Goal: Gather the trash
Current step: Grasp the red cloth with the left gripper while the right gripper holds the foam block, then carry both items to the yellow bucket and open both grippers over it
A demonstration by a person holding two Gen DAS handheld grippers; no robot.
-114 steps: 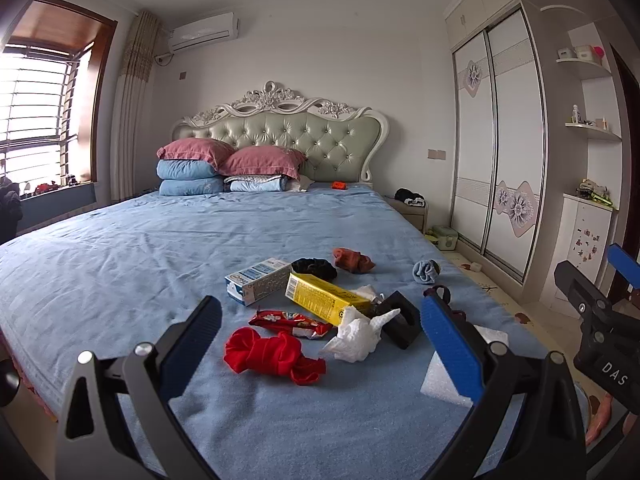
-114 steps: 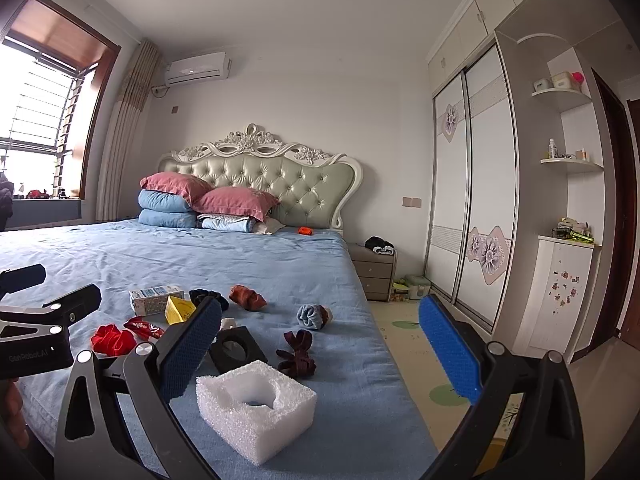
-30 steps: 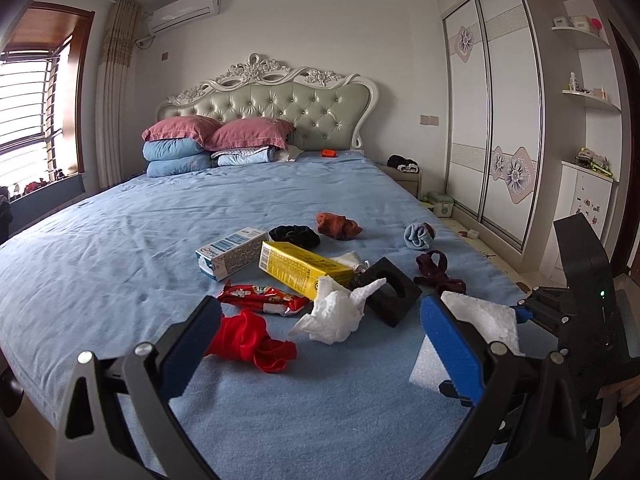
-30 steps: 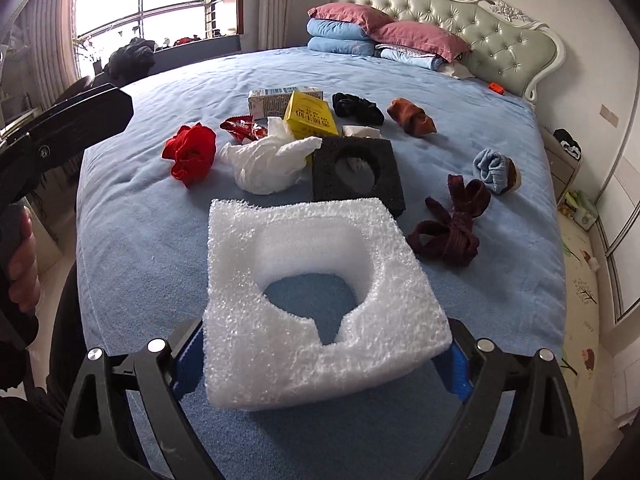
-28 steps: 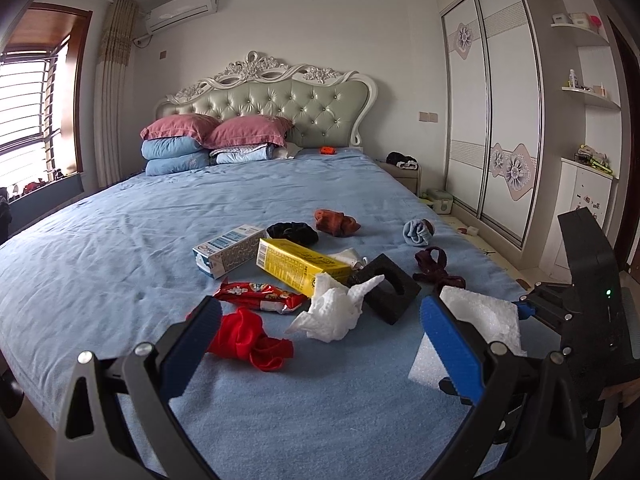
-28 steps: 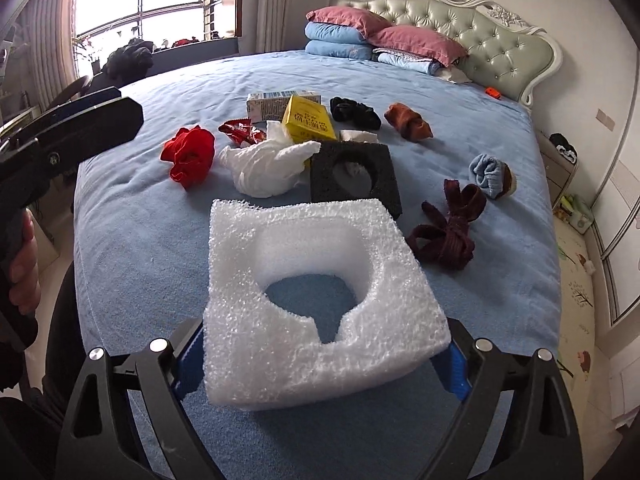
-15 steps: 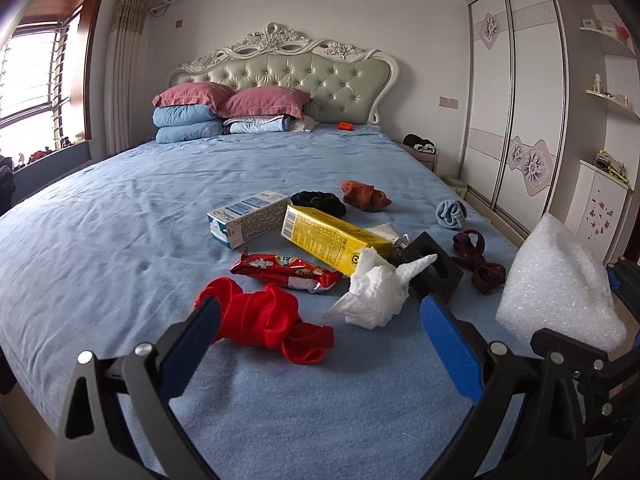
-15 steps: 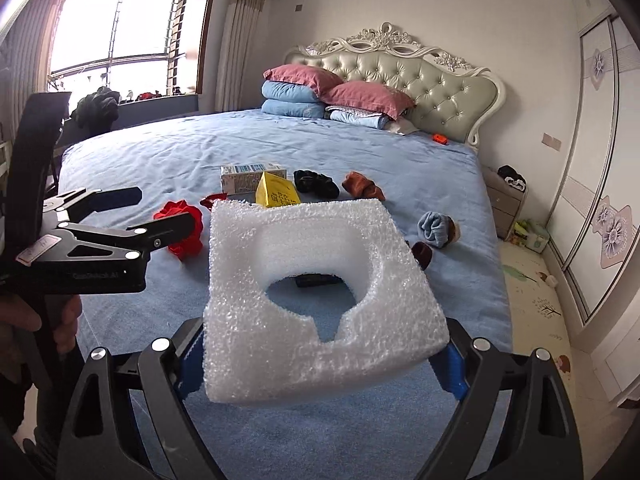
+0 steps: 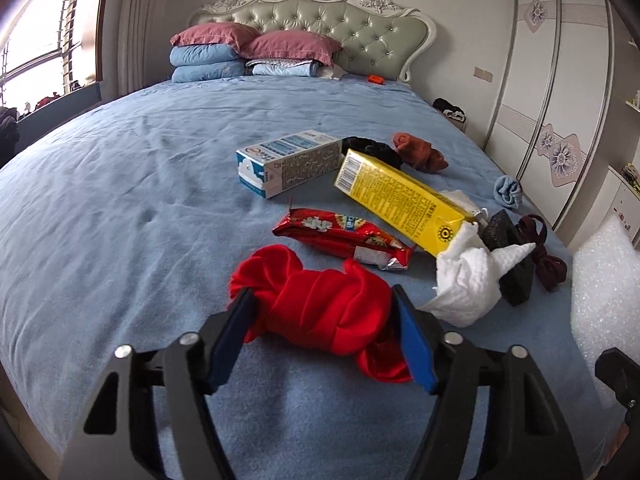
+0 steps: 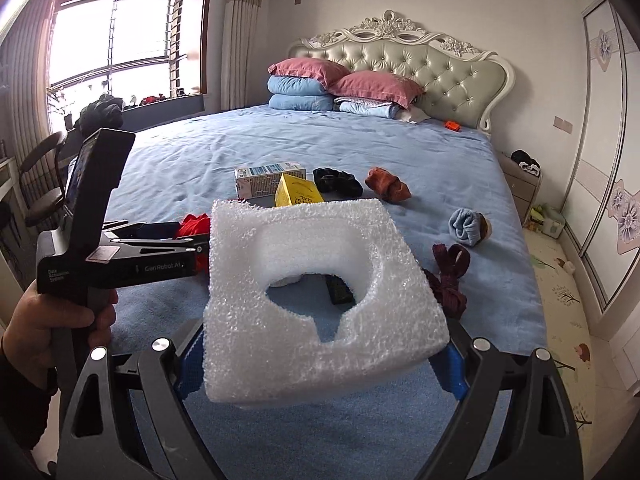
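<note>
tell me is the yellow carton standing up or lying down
Lying down: the yellow carton rests on its long side on the bed, barcode end toward the headboard.

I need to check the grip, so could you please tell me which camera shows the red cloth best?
The left wrist view: the red cloth lies knotted on the bed between the left tool fingers. The right wrist view shows only a red sliver, mostly hidden behind the white foam block.

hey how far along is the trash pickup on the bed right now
Early. No bin is in view, so nothing looks disposed of. The right gripper holds the white foam block lifted; the left gripper straddles the red cloth. The red snack wrapper, yellow carton, milk carton, tissue and black foam remain.
</note>
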